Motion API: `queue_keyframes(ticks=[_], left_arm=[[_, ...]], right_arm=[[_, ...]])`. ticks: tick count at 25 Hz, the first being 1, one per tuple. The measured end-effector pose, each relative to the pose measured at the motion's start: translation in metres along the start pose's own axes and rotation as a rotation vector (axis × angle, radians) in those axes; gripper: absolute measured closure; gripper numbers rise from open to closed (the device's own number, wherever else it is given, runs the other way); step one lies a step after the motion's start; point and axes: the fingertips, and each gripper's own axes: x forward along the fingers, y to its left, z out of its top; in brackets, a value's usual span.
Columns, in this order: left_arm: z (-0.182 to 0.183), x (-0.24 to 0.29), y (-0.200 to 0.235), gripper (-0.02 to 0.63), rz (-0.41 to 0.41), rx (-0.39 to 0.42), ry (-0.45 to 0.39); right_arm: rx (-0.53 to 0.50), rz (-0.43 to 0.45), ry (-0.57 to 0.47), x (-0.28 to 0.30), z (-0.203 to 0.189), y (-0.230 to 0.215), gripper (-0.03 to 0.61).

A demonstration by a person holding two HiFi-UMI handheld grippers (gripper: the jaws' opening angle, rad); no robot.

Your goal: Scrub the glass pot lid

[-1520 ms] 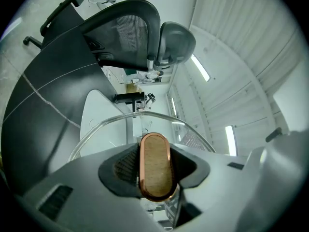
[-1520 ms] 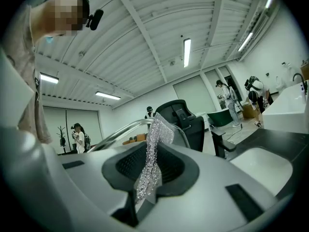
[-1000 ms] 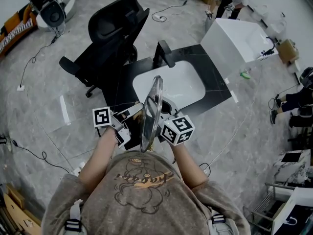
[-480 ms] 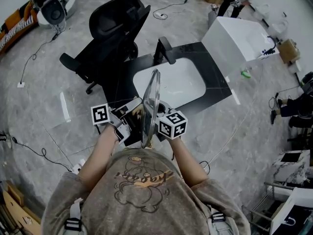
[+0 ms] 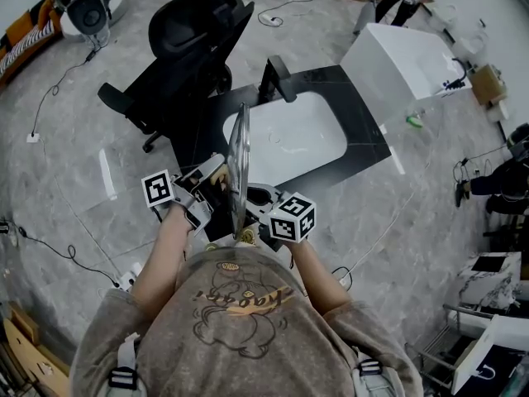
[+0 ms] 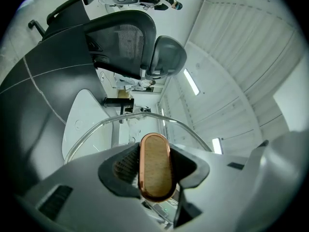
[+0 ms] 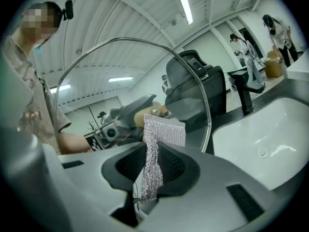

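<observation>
My left tongs (image 5: 216, 182) are clamped on the wooden knob (image 6: 155, 167), holding the glass pot lid (image 5: 239, 168) up on edge over the near edge of the black desk (image 5: 368, 143). There's open white sink (image 5: 289, 139) beyond. The lid's lower rim is cut off behind my tongs. On the right, my right tongs (image 7: 150, 173) pinch a silvery scouring cloth (image 7: 163, 132) just beside the glass. Touching it? Can't tell.
</observation>
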Motion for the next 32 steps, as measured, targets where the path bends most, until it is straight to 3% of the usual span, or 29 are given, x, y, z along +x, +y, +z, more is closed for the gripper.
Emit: queue_keyframes(ticks=[8,16,22,32], left_arm=[[0.017,-0.008,0.002,0.436,0.007,0.013,-0.047],[0.020,-0.012,0.009,0.436,0.013,-0.003,-0.059],[0.021,-0.011,0.013,0.436,0.014,-0.022,-0.056],[0.015,-0.003,0.009,0.436,0.001,-0.041,-0.023]], right_arm=[[0.071,0.239,0.013,-0.022,-0.002,0.047,0.491],[0.081,0.405,-0.070,-0.046,0.037,0.078,0.489],[0.080,0.443,-0.217,-0.060,0.089,0.081,0.488],[0.031,0.349,-0.334,-0.057,0.156,0.047,0.489]])
